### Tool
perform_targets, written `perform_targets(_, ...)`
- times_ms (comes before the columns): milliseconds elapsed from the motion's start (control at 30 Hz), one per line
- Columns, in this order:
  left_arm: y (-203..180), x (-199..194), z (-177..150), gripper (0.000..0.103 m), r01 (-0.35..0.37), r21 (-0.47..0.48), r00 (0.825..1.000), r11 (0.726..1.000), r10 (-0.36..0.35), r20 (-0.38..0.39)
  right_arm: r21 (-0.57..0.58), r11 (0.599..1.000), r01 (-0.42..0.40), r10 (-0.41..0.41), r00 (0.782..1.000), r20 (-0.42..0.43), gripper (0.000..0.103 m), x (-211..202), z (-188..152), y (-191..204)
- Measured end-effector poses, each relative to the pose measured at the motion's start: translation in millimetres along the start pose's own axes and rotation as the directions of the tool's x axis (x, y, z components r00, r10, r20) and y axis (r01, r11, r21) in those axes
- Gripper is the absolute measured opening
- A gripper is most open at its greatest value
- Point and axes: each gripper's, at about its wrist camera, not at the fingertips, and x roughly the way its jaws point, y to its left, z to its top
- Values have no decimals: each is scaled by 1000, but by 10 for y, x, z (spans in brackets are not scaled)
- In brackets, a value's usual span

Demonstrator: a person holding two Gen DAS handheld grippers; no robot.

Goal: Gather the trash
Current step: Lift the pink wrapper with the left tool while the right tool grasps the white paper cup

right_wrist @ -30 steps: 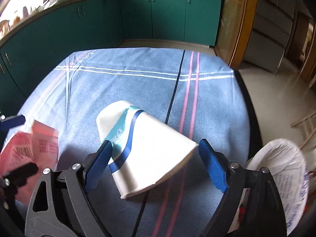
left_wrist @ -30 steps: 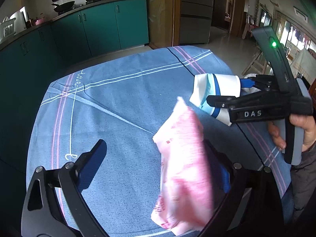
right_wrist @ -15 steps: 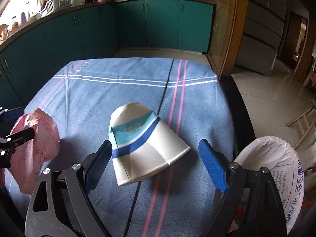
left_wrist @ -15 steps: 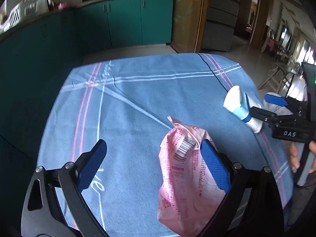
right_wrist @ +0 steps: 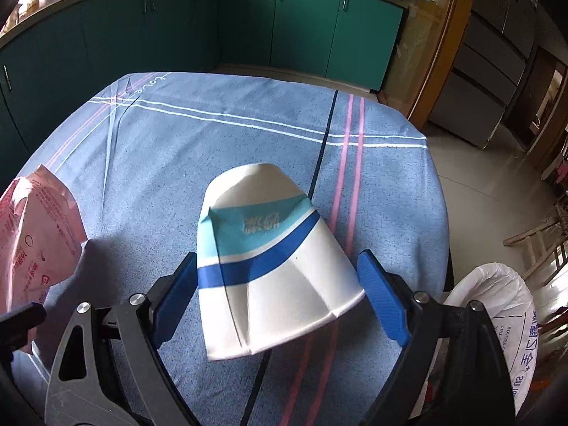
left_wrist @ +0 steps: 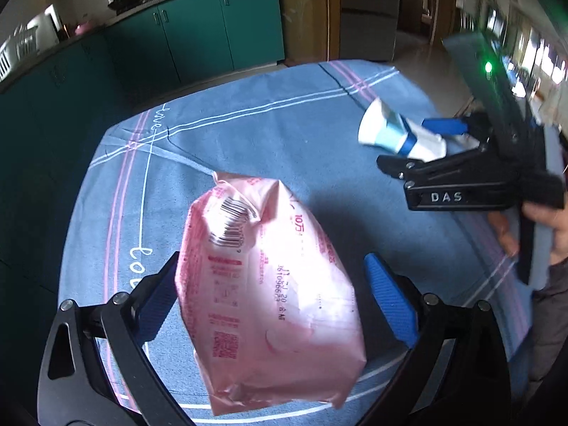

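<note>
Here, the left gripper point(left_wrist: 273, 291) straddles a pink plastic packet point(left_wrist: 269, 284), its blue-padded fingers point(left_wrist: 388, 301) spread wide; the left pad sits at the packet's edge and the right pad stands clear of it, so the tool is released rather than clamped. The packet lies on a blue tablecloth point(left_wrist: 248, 135) and carries a black barcode near its crimped top, red print too small to read, the characters "10万" and a stamped date code that is partly legible.

The right gripper point(right_wrist: 280, 291) likewise brackets a crushed white paper cup point(right_wrist: 269, 277) lying on its side with its mouth toward the camera. Its jaws are spread, the right pad apart from the cup; the left pad is at the cup's side, and contact there cannot be told. A light-blue band with blurred white characters and a dark-blue stripe run round the cup.

Seen from the left wrist, the right gripper's black body bears the white letters "DAS" and a green light, with a person's hand point(left_wrist: 546, 227) on its handle.

The cloth shows white and pink stripes, a dark line and the cursive word "love" point(left_wrist: 158, 117). Beside the table stands a white bag point(right_wrist: 504, 319) with blue printing, partly reading "80". Teal kitchen cabinets point(right_wrist: 213, 25) line the back.
</note>
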Motion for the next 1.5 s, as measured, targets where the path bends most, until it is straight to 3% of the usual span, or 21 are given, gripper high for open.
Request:
perform_targets(133, 27, -6, -9, 98, -24, 4, 1000, 1000, 24, 14, -2, 1000, 1, -1, 1000, -1, 87, 14, -4, 2)
perform_targets(200, 42, -11, -8, 97, -35, 5, 999, 999, 35, 23, 8, 1000, -13, 13, 1000, 5, 81, -7, -9, -9)
perform_targets(267, 33, -7, -5, 92, -46, 13, 999, 999, 45, 26, 24, 999, -29, 29, 1000, 9, 74, -34, -11, -25)
perform_targets(333, 27, 11, -11, 85, -53, 22, 998, 998, 52, 20, 42, 997, -57, 56, 998, 12, 73, -57, -11, -42)
perform_targets(567, 36, 31, 5, 80, -57, 31, 998, 998, 57, 27, 61, 991, -119, 118, 993, 18, 69, -177, -51, 41)
perform_targets(667, 61, 34, 8, 81, -54, 22, 998, 998, 54, 21, 44, 990, -134, 134, 991, 16, 69, -224, -85, 116)
perform_targets(833, 107, 54, 19, 86, -62, -2, 998, 998, 62, 10, 6, 996, -87, 87, 996, 20, 85, -198, -66, 191)
perform_targets(1067, 122, 101, 3, 86, -77, -7, 997, 997, 76, -10, 36, 991, -131, 132, 991, -18, 86, -43, -20, 207)
perform_targets(1500, 159, 90, -6, 69, -88, -18, 996, 996, 88, 8, 44, 988, -151, 149, 988, 41, 83, -223, -82, 292)
